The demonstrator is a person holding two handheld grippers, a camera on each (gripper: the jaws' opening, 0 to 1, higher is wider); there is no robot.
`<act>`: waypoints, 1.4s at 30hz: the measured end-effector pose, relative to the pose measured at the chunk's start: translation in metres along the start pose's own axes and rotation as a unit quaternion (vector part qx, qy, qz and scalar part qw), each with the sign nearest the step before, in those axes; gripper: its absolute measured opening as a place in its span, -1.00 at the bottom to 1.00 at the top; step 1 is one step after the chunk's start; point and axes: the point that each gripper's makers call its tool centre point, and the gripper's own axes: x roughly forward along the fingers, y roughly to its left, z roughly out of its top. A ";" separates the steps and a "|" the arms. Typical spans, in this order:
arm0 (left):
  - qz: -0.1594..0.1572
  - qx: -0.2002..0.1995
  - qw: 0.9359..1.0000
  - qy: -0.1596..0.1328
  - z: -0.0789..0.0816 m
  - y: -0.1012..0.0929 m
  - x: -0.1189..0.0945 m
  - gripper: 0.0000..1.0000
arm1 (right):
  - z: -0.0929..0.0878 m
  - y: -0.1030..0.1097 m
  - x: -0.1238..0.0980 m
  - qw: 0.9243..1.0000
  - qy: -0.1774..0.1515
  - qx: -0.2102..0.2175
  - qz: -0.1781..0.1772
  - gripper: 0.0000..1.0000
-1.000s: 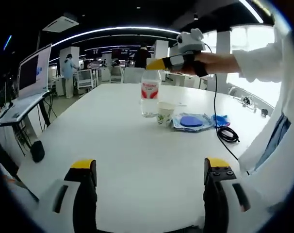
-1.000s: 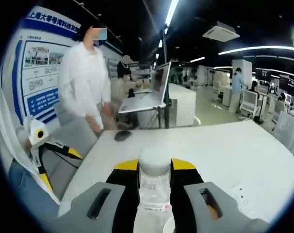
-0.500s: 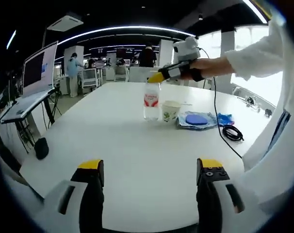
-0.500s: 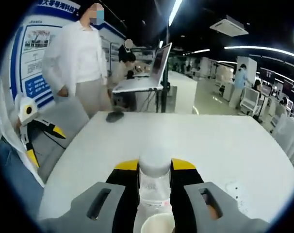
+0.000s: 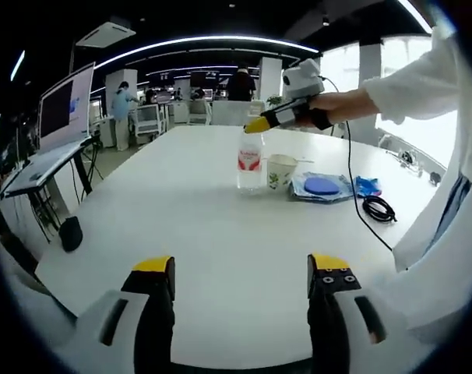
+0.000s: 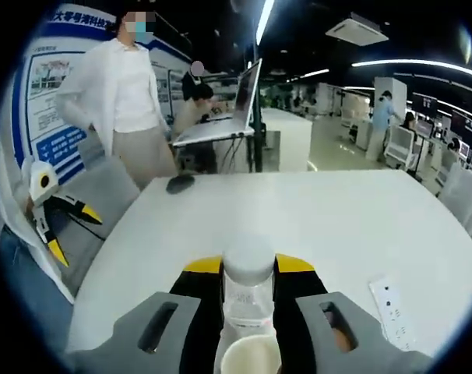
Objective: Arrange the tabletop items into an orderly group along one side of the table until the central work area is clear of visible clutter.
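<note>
Your right hand-held gripper (image 6: 248, 273) pinches a clear plastic water bottle (image 5: 249, 158) just under its white cap (image 6: 248, 259), the yellow-tipped jaws pressed against the neck on both sides. In the left gripper view the bottle stands upright on the white worktop (image 5: 189, 210), toward its far side; it carries a red and white label whose writing is too small to read. Just beside the bottle, on its right in that view, sits a paper cup (image 5: 281, 171) with a green leaf print; whether the two touch cannot be told. In the right gripper view the cup's open rim shows directly below the bottle. Past the cup lies a blue round lid (image 5: 322, 185) on a crinkled clear bag (image 5: 302, 187), with a blue wrapper (image 5: 366, 186) just beyond and a coiled black cable (image 5: 378, 209) near the worktop's edge. In the right gripper view a white remote-like strip (image 6: 391, 310) with dark buttons lies flat to the right, well apart from the bottle, and a black mouse (image 6: 179, 183) rests near the far edge. Your left hand-held gripper (image 5: 241, 269) hovers over the near part of the worktop, its jaws spread wide with nothing between them. Behind the worktop a wall board (image 6: 51, 101) carries blue Chinese headings, illegible here.
</note>
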 end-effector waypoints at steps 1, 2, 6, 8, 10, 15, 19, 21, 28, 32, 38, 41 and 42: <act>0.000 0.001 1.000 0.002 -0.001 0.000 0.000 0.40 | -0.001 0.000 0.001 1.000 0.000 0.000 0.002 -0.58; 0.000 0.004 1.000 0.004 -0.002 -0.001 0.000 0.40 | -0.001 0.000 0.000 1.000 0.000 0.001 0.001 -0.58; 0.000 0.014 1.000 0.011 -0.002 -0.005 0.000 0.34 | -0.001 0.000 0.000 1.000 -0.001 0.004 -0.002 -0.57; -0.003 0.016 1.000 0.013 -0.002 -0.007 0.000 0.35 | -0.002 0.000 0.000 1.000 0.000 0.006 -0.006 -0.57; -0.003 0.020 1.000 0.015 -0.002 -0.008 0.000 0.34 | -0.002 -0.001 0.000 1.000 0.004 0.014 -0.010 -0.53; 0.002 0.024 1.000 0.020 -0.003 -0.008 0.000 0.36 | -0.003 -0.005 -0.001 0.997 0.012 0.065 -0.027 -0.04; 0.001 0.015 1.000 0.016 -0.003 -0.005 0.001 0.45 | 0.002 -0.008 -0.014 0.995 -0.006 0.088 -0.047 0.13; 0.001 0.013 1.000 0.012 -0.002 -0.004 0.001 0.50 | 0.002 -0.009 -0.021 0.992 -0.011 0.115 -0.057 0.33; -0.004 0.018 1.000 0.007 0.003 -0.011 -0.001 0.51 | -0.006 -0.009 -0.048 0.981 -0.037 0.163 -0.099 0.69; -0.007 0.018 1.000 0.007 0.004 -0.011 -0.001 0.50 | -0.013 -0.004 -0.062 0.977 -0.042 0.176 -0.111 0.70; -0.010 0.017 1.000 0.002 0.006 -0.012 -0.003 0.50 | -0.011 0.004 -0.086 0.971 -0.066 0.188 -0.131 0.71; -0.015 0.020 1.000 0.003 0.005 -0.016 -0.003 0.50 | -0.010 0.007 -0.102 0.967 -0.080 0.189 -0.149 0.69; -0.017 0.024 1.000 0.006 0.004 -0.018 -0.003 0.49 | -0.011 0.008 -0.105 0.967 -0.083 0.189 -0.152 0.69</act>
